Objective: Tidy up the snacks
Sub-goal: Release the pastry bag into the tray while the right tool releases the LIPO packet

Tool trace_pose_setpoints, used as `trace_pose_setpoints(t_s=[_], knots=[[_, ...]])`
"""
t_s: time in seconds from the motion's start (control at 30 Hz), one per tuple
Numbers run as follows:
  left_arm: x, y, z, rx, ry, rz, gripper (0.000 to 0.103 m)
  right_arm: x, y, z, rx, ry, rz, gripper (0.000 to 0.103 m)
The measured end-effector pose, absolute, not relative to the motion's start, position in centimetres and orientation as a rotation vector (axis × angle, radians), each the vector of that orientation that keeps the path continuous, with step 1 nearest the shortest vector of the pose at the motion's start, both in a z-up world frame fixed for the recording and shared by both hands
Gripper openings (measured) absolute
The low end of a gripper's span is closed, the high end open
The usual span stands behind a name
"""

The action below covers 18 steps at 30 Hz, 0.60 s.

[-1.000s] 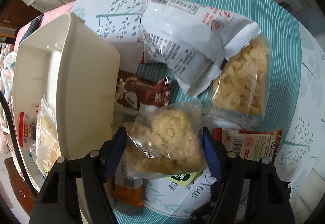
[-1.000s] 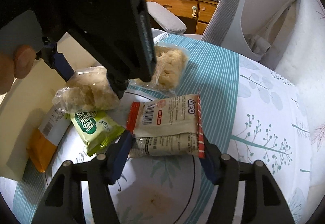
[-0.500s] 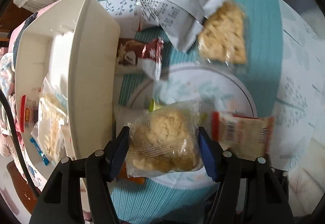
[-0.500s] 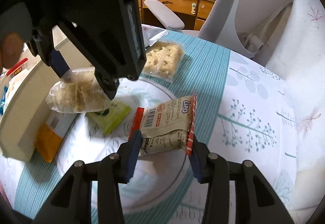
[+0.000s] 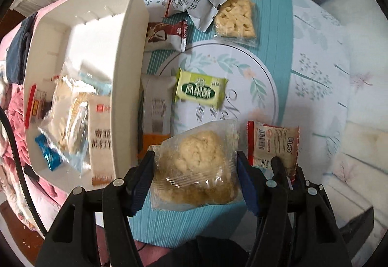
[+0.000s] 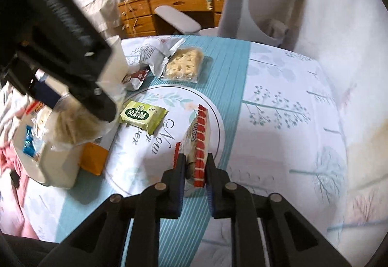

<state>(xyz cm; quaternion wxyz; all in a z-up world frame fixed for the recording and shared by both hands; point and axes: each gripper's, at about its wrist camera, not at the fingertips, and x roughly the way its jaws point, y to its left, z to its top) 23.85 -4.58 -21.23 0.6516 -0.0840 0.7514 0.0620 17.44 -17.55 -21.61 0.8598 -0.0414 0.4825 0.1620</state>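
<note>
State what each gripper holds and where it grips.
Left gripper: clear-wrapped pastry, by its sides. Right gripper: Lipo packet, pinched at its lower end.

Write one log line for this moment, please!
left tongs: shut on clear cookie bag | right tongs: shut on Lipo packet | cream bin: beside | green packet: on table

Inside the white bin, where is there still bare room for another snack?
The far half of the white bin, beyond the packets, shows bare floor. The near half is crowded with wrappers. Outside, the table right of the green packet is bare.
</note>
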Motion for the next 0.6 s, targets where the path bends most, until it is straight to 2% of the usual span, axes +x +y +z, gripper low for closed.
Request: trace_pose_setpoints(t_s=[0.33,0.6], knots=[[20.9,-3.0,-17.9,-0.276,1.69,0.076,0.064,15.4,-20.4,-19.1,0.091,1.023,0.285,0.015],[17.3,-0.3,-15.9,-0.357,1.557,0.015,0.064,14.1,-21.0,-16.3,0.201,1.008,0.259,0.015]])
